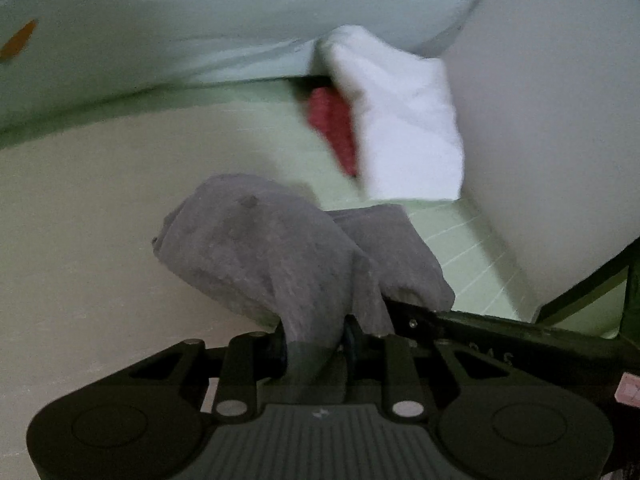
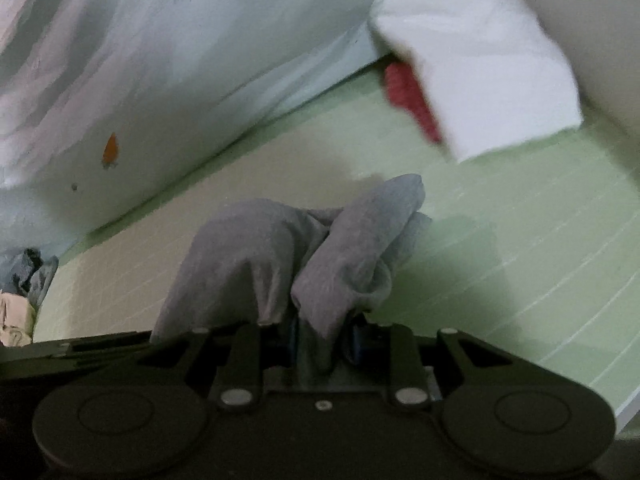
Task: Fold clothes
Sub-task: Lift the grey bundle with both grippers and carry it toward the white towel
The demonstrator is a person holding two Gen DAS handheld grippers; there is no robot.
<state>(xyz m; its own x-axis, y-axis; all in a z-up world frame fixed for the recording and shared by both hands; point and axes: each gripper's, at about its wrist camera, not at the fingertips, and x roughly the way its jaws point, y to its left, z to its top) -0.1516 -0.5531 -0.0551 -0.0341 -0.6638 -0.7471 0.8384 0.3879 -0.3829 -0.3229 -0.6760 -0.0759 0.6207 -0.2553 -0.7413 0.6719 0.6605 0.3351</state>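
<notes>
Left tool (image 1: 316, 336): clamped on a bunch of the grey garment (image 1: 256, 248).
Right tool (image 2: 320, 332): clamped on the grey garment (image 2: 280, 252) too.
Grey garment: lifted above the green mat (image 2: 500, 240), near side.
White folded cloth (image 2: 480, 68): far right, over a red cloth (image 2: 412, 96).

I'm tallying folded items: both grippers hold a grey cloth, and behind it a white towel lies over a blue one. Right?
Not quite: the cloth under the white towel is red, not blue, as the right wrist view shows. Both the left gripper and the right gripper do hold the grey cloth.
</notes>
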